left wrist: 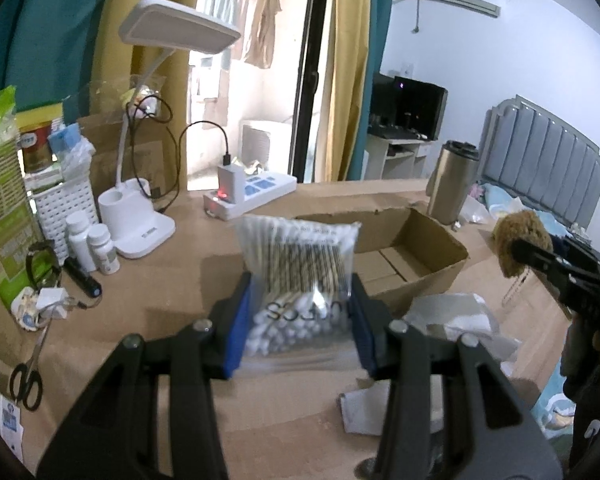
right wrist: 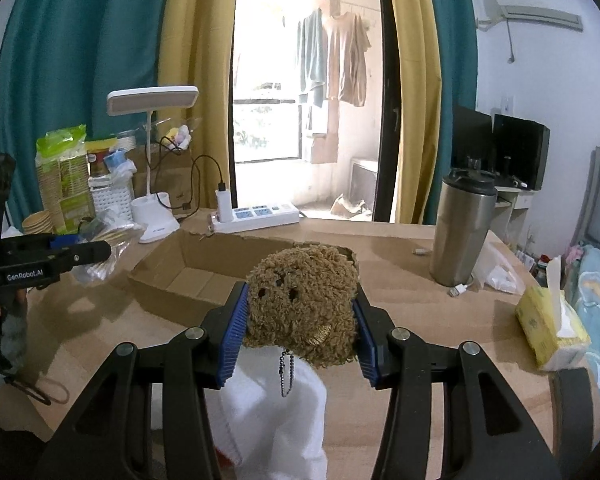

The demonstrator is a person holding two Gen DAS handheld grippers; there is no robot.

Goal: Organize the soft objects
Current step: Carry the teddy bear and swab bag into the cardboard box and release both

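- The left claw (left wrist: 300,312), black with ribbed blue pads, is clamped on a clear, crinkly plastic bag of cotton swabs (left wrist: 298,276); the bag is held off the surface, in front of the cardboard box.
- Inside the bag the swabs lie packed side by side, thin pale sticks with white fluffy tips.
- The right claw (right wrist: 300,334) grips a brown plush toy (right wrist: 304,304) on both sides; its fur is short, curly and nubby, its shape rounded, and a small metal bead chain (right wrist: 286,374) dangles below it.
- The toy is held above the wooden surface (right wrist: 440,320), just in front of the box and over soft white fabric (right wrist: 276,412).
- The cardboard box (right wrist: 188,276) is shallow, open-topped and ragged at its torn rim; only bare flaps show on its floor.
- A smooth steel tumbler (right wrist: 462,228) with a black lid stands upright to the right.
- A yellow tissue pack (right wrist: 548,332) lies near the surface's right edge, white tissue poking out.
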